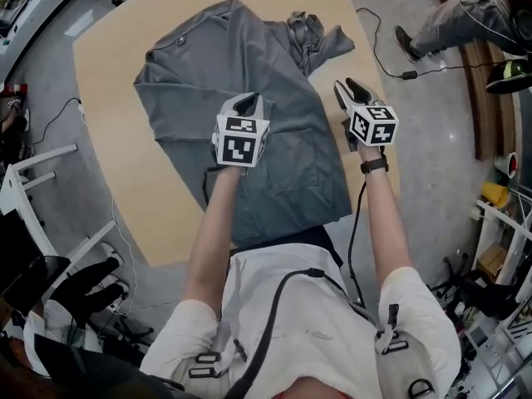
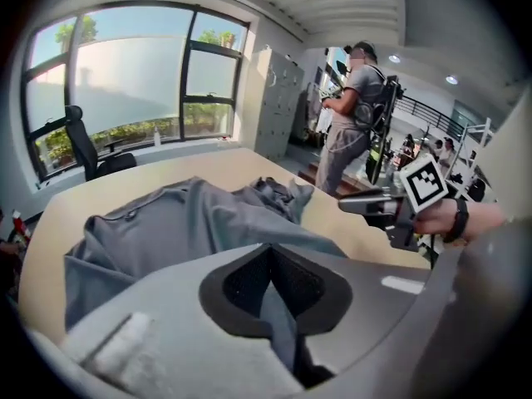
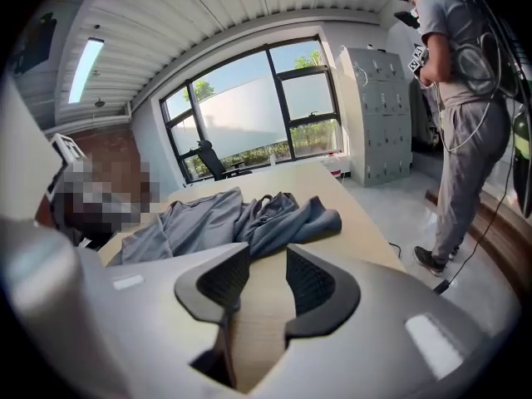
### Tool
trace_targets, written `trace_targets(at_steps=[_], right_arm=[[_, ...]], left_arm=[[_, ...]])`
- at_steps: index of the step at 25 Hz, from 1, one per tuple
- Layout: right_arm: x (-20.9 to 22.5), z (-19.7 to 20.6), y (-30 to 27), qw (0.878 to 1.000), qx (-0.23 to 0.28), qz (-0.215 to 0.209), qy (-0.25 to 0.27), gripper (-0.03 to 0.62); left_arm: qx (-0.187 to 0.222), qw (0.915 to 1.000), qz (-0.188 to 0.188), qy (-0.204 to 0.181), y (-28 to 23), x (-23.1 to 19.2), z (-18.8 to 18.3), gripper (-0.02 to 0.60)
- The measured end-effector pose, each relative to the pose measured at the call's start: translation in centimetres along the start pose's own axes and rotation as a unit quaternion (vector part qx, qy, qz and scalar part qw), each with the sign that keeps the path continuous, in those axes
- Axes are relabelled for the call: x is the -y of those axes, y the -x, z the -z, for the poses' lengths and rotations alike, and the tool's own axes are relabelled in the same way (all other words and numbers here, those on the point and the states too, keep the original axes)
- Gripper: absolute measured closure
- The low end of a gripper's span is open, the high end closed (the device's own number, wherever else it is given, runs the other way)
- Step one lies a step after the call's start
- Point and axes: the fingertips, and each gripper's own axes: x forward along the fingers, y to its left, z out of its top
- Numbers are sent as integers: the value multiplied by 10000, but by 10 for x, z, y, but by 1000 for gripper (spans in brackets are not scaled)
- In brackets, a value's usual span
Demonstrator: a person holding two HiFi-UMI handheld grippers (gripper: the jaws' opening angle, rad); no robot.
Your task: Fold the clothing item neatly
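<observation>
Grey garment (image 1: 249,65) (just one) clamped in left tongs (image 1: 245,100); right tongs (image 1: 349,87) stand apart.

Bare counter (image 1: 125,189) lies open down the left side and in a narrow strip on the right, where the right gripper (image 1: 347,88) hangs, fingers apart over bare wood. The grey garment (image 1: 249,73) covers the middle (a bunched sleeve (image 1: 309,33) humps at the far right). A person (image 1: 453,15) stands beyond the right edge.
</observation>
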Motion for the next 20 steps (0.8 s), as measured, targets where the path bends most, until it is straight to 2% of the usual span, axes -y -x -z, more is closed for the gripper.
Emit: trace_targets(at_steps=[3, 6, 10, 13, 14, 16, 17, 20], right_arm=[[16, -10, -16, 9999, -76, -120, -74, 447], [34, -31, -40, 9999, -82, -129, -77, 434], [83, -58, -79, 9986, -124, 389, -324, 382], [102, -51, -112, 9956, -627, 618, -307, 345], [103, -45, -122, 9942, -823, 658, -219, 362], [104, -39, -131, 9924, -954, 776, -108, 488], [104, -42, -130, 9933, -827, 793, -167, 565], [114, -70, -103, 9969, 31, 679, -387, 568]], left_arm=[[-239, 9986, 307, -368, -21, 56, 3, 577], [-459, 9963, 603, -407, -32, 91, 16, 576], [-662, 9947, 647, -451, -39, 95, 32, 577], [-784, 9943, 608, -394, -35, 90, 43, 577], [-820, 9941, 606, -363, -34, 88, 46, 577], [-878, 9938, 604, -326, -31, 83, 51, 576], [-905, 9935, 605, -322, -29, 80, 53, 576], [-945, 9930, 644, -297, -25, 74, 57, 576]])
